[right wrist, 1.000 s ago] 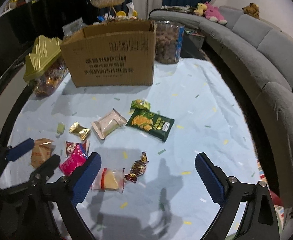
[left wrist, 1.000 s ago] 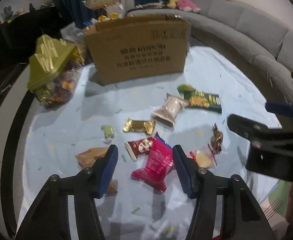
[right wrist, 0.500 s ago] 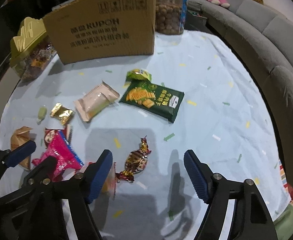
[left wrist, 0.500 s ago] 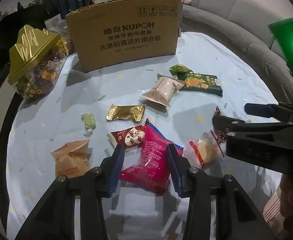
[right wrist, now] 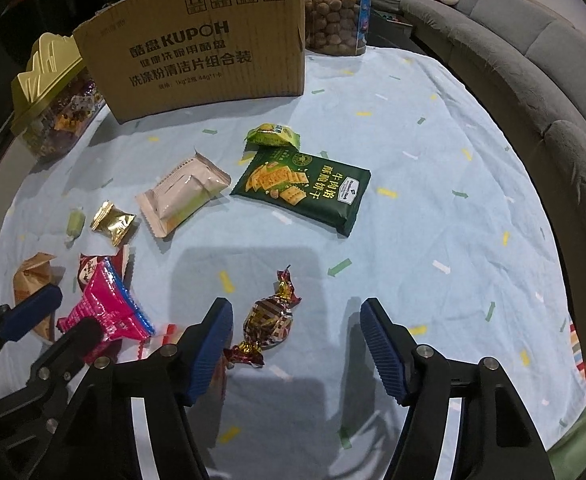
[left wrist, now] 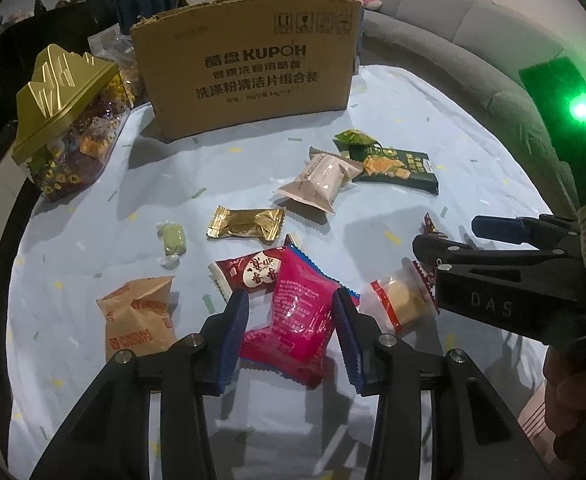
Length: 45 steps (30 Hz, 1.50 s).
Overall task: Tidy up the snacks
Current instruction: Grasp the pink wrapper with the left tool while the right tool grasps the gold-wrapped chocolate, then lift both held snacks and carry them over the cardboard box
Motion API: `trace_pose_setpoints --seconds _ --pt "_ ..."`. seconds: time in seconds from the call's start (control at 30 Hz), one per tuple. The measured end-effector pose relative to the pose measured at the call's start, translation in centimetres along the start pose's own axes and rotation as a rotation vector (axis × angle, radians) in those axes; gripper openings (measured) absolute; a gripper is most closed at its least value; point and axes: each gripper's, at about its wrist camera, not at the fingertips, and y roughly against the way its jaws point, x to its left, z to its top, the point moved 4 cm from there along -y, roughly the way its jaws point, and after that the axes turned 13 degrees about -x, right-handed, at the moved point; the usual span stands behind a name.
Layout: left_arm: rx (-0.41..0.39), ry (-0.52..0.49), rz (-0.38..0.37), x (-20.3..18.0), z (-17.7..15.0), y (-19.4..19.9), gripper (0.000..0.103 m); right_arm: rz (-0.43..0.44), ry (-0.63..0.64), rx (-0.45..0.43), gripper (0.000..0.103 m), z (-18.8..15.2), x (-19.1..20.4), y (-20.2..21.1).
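Left wrist view: the left gripper [left wrist: 291, 330] stands open, its blue pads on either side of the pink snack packet [left wrist: 293, 320], which lies on the light blue tablecloth [left wrist: 93, 208]; contact cannot be confirmed. Just beside it lie a red heart packet [left wrist: 249, 272], an orange fortune-biscuit bag [left wrist: 139, 316] and a clear-wrapped cake [left wrist: 401, 300]. The cardboard box [left wrist: 249, 68] stands upright at the far side; its contents are hidden. Left of it, a gold-lidded clear jar [left wrist: 69, 136] holds assorted wrapped sweets.

Right wrist view: the right gripper [right wrist: 295, 344] is open, its jaws spread either side of a foil-wrapped candy [right wrist: 269, 322] that lies on the cloth nearer the left pad. A dark green cracker packet [right wrist: 301, 188] and beige packet [right wrist: 183, 196] lie farther off. Behind the box, a clear tub [right wrist: 335, 12] holds round brown snacks.
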Motion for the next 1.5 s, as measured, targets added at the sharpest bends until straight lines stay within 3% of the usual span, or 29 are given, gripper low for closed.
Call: trace_pose_setpoints --seconds 0.53,0.8,1.07,1.5 --pt "0.017 -0.016 -0.02 -0.6 -0.8 -0.7 0.044 0.01 0.001 0.016 0.057 -0.5 0.1 -0.8" --pt "0.023 0.011 -0.025 -0.3 -1.1 -0.8 0.037 0.034 0.015 -0.002 0.027 -0.3 0.4 -0.7" --pt "0.006 0.016 -0.016 -0.1 -0.7 -0.2 0.032 0.061 0.02 -0.02 0.027 -0.1 0.6 0.0" --pt "-0.068 0.072 0.049 0.9 2.8 3.8 0.031 0.07 0.055 -0.11 0.027 2.4 1.0 4.4"
